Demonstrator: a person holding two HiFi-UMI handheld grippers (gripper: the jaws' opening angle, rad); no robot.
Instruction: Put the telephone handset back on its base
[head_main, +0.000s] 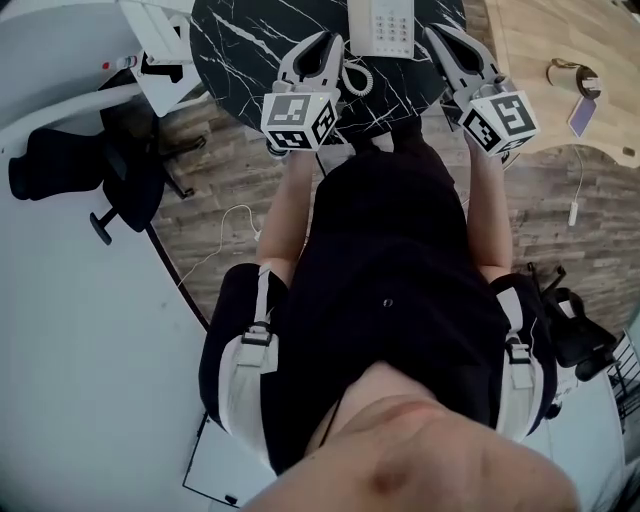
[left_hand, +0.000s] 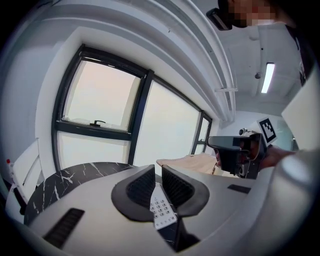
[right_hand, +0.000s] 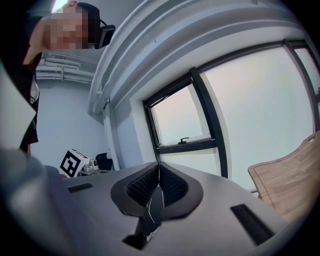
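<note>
A white telephone (head_main: 381, 25) with a grey keypad lies at the far side of the black marble table (head_main: 250, 50), cut off by the top of the head view. Its coiled cord (head_main: 357, 78) trails toward me. I cannot make out the handset on its own. My left gripper (head_main: 322, 42) hovers just left of the phone, jaws a narrow gap apart with nothing between them. In the left gripper view (left_hand: 158, 172) the keypad (left_hand: 162, 210) shows below through that gap. My right gripper (head_main: 434, 34) hangs right of the phone, its pads (right_hand: 150, 182) meeting at the tips, empty.
A black office chair (head_main: 70, 165) stands left of the table. A wooden desk (head_main: 560, 50) holding small items is at the right, and a white cable (head_main: 576, 195) lies on the wood floor. The person's body fills the lower head view.
</note>
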